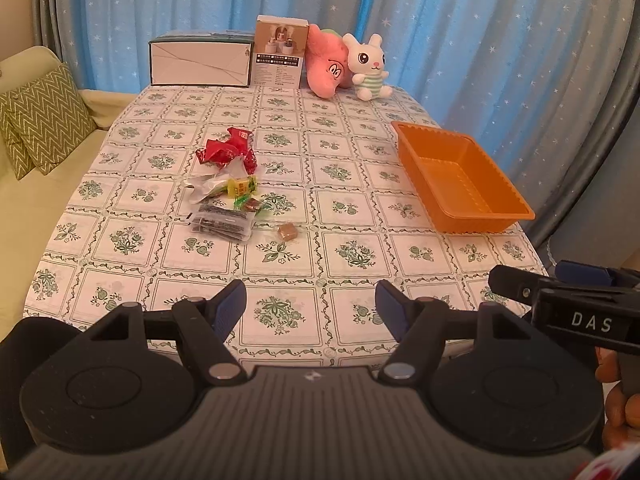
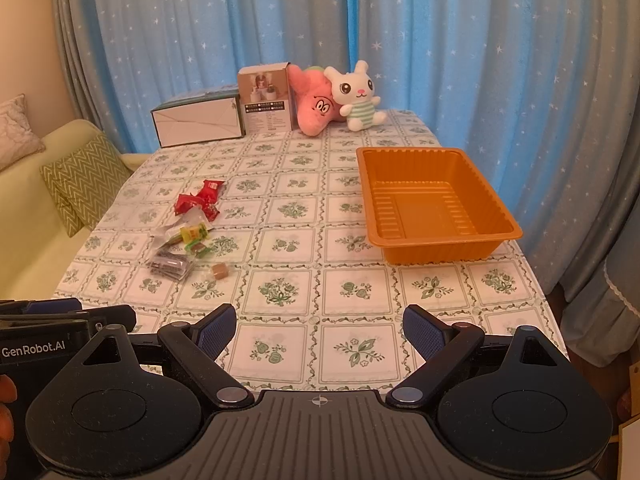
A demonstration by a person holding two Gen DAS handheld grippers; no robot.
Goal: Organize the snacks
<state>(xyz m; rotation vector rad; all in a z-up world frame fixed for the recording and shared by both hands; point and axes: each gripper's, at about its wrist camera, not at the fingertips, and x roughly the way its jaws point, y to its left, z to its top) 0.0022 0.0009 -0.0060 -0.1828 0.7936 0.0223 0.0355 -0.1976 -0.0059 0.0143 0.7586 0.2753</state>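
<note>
My left hand-held gripper, jaws wide and empty, sits nearer the snacks, ahead-left; the tray lies right.

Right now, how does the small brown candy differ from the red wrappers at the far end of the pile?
The brown candy is a single small cube lying apart near the pile's close end; the red wrappers are several crinkled, shiny packets bunched together at its far end. The candy is matte brown, the wrappers bright red. Both lie on the tablecloth, outside the orange tray.
</note>
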